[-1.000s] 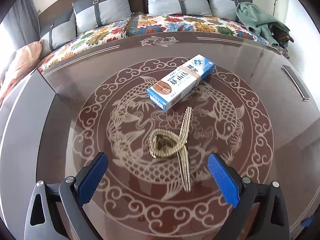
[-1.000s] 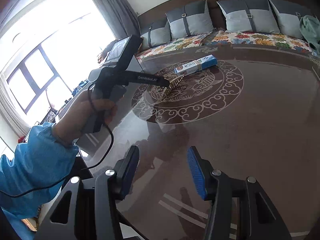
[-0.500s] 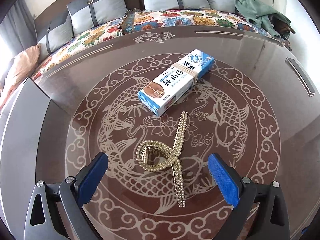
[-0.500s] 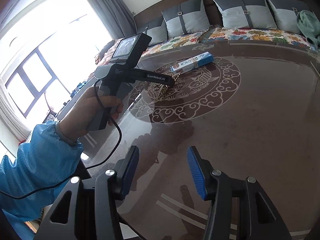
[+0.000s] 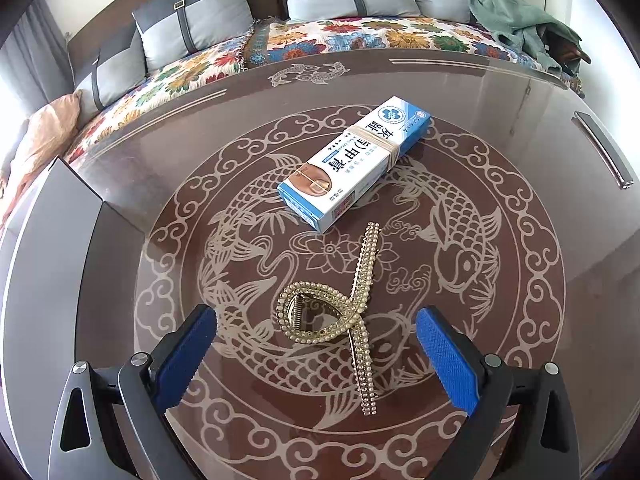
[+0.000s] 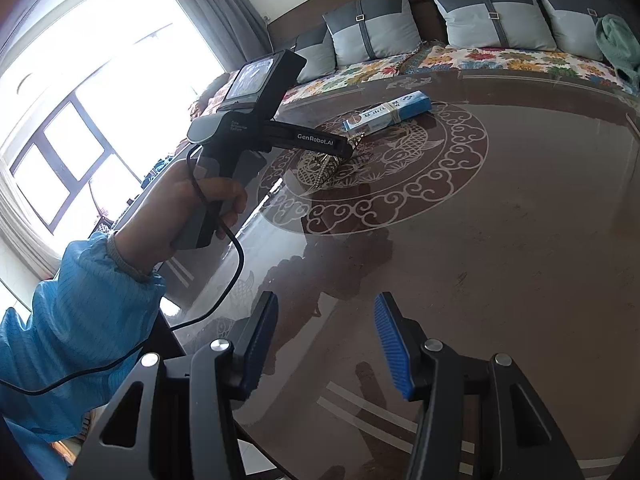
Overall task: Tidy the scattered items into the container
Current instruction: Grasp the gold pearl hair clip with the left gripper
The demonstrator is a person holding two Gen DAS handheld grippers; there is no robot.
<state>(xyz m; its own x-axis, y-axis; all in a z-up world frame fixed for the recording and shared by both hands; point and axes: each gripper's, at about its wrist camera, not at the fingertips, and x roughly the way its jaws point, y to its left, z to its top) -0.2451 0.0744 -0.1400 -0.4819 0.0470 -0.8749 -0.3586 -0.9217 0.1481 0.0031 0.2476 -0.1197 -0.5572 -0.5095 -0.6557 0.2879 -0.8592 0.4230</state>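
Over the table point(image 5: 500, 92): left tongs point(image 5: 316, 344) spread astride hair clip point(image 5: 332, 312); lower, pinch its looped body. Right tongs point(image 6: 326, 344) spread, empty.

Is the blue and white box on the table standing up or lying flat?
Lying flat: the box rests on its long side on the table, printed face up.

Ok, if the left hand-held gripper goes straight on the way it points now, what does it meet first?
Most likely the gold hair clip, which lies on the table between the open jaws of the left hand-held gripper. The blue-and-white box lies farther off. Depth is unclear.
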